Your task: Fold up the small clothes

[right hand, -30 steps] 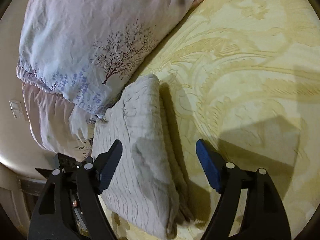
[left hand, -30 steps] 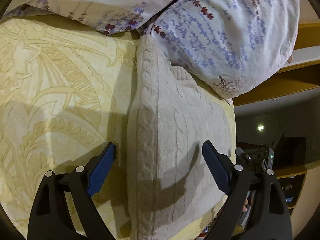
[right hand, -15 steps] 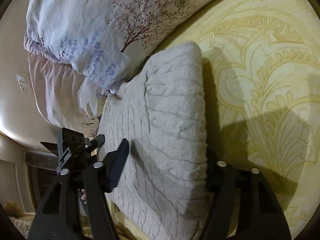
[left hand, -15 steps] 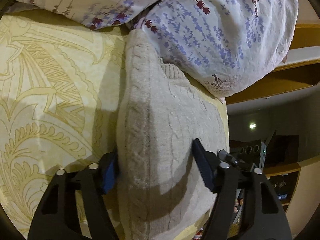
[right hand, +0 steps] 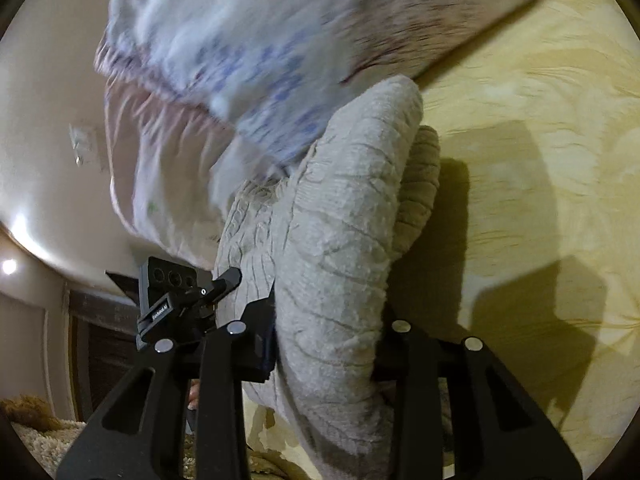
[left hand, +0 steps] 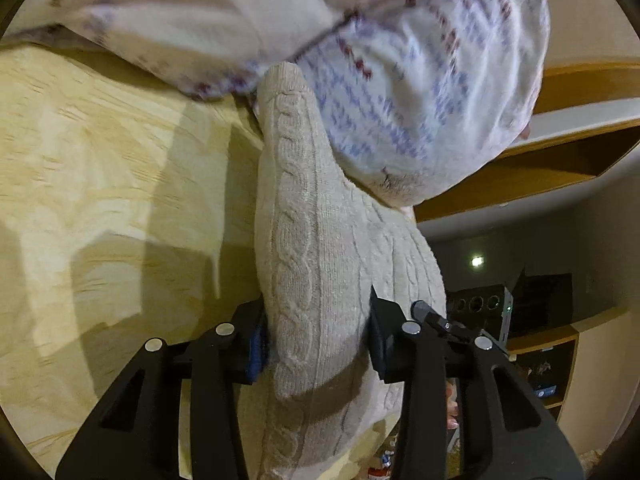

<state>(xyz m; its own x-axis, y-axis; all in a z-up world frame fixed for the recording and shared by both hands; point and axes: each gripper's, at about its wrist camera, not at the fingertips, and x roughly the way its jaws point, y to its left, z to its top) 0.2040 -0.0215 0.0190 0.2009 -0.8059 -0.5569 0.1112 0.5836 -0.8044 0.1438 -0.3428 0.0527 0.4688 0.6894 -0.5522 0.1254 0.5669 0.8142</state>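
A folded cream cable-knit sweater [left hand: 316, 240] lies on the yellow patterned bedspread [left hand: 100, 168], its far end against a floral pillow [left hand: 420, 80]. My left gripper [left hand: 318, 340] is shut on the sweater's near edge, the knit bunched between the blue pads. In the right wrist view the same sweater [right hand: 344, 240] is pinched by my right gripper [right hand: 328, 344], which is shut on its thick folded edge. Both ends look lifted off the bedspread [right hand: 540, 160]. The left gripper's body [right hand: 176, 300] shows in the right wrist view.
The floral pillow [right hand: 240, 40] and a pink quilt [right hand: 160, 152] crowd the far side of the sweater. Wooden shelves [left hand: 560, 152] and a dark cabinet [left hand: 540, 300] stand beyond the bed edge. A shaggy rug [right hand: 32, 432] lies below.
Both grippers moved in around the sweater's ends and closed on it. The sweater is now bunched and raised; the view blurs with motion.
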